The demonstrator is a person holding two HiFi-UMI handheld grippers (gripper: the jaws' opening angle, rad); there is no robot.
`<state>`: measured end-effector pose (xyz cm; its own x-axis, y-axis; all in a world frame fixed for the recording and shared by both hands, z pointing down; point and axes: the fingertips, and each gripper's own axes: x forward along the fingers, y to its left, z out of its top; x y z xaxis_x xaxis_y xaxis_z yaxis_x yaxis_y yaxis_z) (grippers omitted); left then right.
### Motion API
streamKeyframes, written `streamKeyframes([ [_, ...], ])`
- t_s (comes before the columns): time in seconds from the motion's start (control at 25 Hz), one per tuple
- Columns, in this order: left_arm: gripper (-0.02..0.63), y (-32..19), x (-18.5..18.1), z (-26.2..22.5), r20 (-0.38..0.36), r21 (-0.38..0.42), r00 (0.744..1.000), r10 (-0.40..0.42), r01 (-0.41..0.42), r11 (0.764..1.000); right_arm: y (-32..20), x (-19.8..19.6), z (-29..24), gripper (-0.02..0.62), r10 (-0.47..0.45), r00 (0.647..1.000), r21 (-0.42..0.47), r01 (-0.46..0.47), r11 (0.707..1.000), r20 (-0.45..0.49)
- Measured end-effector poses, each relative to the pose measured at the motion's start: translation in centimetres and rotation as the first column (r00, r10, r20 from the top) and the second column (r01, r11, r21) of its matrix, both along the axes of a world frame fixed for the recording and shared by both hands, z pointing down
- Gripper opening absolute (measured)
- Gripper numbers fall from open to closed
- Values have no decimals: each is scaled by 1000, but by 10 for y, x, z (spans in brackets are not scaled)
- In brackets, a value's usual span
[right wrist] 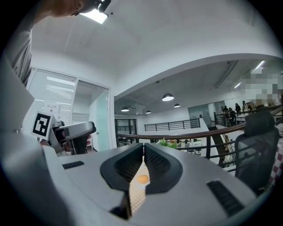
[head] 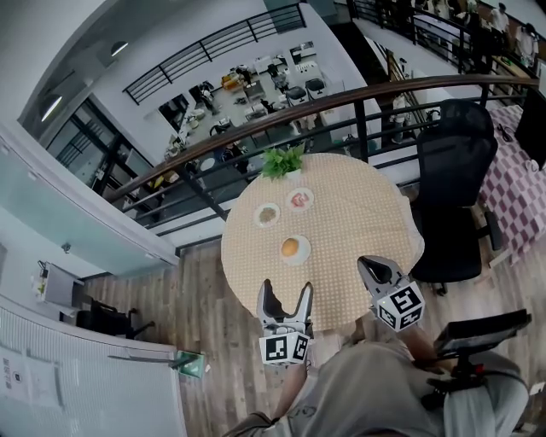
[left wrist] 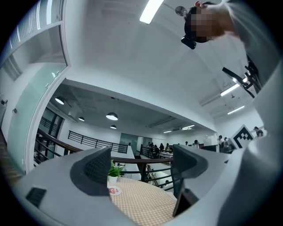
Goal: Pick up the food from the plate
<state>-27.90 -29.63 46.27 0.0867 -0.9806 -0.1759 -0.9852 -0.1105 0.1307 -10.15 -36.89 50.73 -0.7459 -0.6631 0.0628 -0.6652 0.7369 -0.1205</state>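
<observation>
Left tongs (head: 286, 291) gape empty, right tongs (head: 368, 263) clenched on nothing; going in shut, I'd shove the mid-frame food (head: 290, 247) off its plate (head: 305, 253).

Bright, even white light is filling all three views. In the head view it is falling flat on the table (head: 358, 222) and casting almost no shadow, and the food (head: 290, 247) is showing small but sharp. The wide lens is bending the railing (head: 401, 86) and the walls toward the edges. Black corners are ringing both gripper views. A strip lamp (left wrist: 150, 11) is glaring in the left one, another lamp (right wrist: 95, 15) is blowing out in the right, and the nearest grey surfaces are looking soft.
</observation>
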Motion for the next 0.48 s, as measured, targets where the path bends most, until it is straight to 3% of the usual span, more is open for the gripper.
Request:
streamKeyframes([
  [0.28, 449, -17, -26, 25, 64, -67, 998, 8, -3, 998, 1, -2, 4, 21, 15, 1000, -1, -15, 1000, -12],
  [0.48, 442, -44, -36, 61, 108, -191, 993, 39, -18, 981, 1, 5, 15, 21, 39, 999, -26, -40, 999, -35],
])
